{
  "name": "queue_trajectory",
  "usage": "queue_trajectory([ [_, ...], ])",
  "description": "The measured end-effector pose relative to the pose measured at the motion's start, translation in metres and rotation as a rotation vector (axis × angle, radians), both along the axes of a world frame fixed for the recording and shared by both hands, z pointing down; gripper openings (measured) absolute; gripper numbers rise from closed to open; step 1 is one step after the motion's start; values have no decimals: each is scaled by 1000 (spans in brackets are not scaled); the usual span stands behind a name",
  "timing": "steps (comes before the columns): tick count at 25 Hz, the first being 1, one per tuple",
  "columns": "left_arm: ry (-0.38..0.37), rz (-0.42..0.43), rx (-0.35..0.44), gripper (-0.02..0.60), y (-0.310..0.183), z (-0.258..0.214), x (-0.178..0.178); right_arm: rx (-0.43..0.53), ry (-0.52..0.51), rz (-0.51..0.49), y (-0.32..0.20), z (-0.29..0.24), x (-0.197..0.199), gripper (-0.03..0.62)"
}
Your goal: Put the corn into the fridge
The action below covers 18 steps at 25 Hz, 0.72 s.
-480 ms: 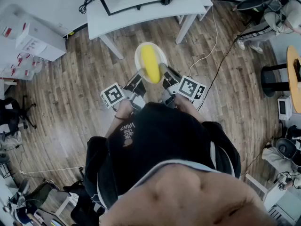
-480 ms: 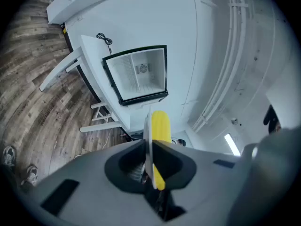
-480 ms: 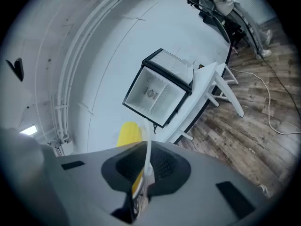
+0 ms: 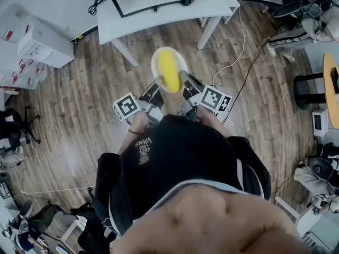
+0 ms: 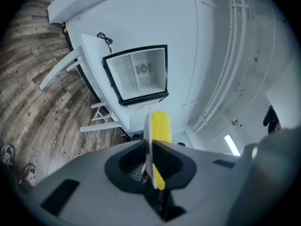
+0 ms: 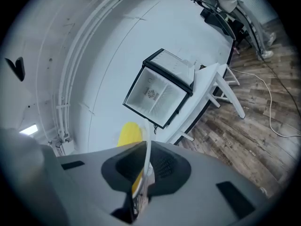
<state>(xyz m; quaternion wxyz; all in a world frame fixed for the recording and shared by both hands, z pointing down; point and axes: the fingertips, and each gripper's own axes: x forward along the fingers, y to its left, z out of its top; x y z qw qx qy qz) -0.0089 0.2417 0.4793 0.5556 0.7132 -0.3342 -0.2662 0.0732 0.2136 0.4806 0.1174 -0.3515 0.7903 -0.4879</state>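
Your left gripper point(image 5: 149, 161) is clamped on the near-left rim of a round white plate point(image 4: 157, 62), which runs edge-on between its jaws. Your right gripper point(image 6: 141, 173) pinches the opposite rim the same way, so the plate hangs level between the two tools, above the wooden plank floor point(image 4: 79, 120).

The yellow cob of corn point(image 4: 168, 70) lies on the plate just past both sets of jaw tips, lengthwise along the line in which the grippers point. It sits to the right of the rim held by the left gripper and to the left of the rim held by the right gripper.

Ahead of both grippers, well apart from them, stands a white table point(image 4: 159, 16). On it sits a small white fridge with a black frame point(image 5: 138, 74), its front turned toward the jaws and its pale interior showing.
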Motion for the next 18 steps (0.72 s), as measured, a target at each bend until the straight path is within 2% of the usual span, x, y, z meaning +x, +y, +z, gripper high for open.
queue_trajectory([
  [6, -10, -18, -1, 35, -7, 1, 9, 8, -7, -19, -8, -1, 9, 26],
  [18, 22, -76, -5, 35, -16, 7, 37, 5, 5, -80, -21, 5, 34, 26],
])
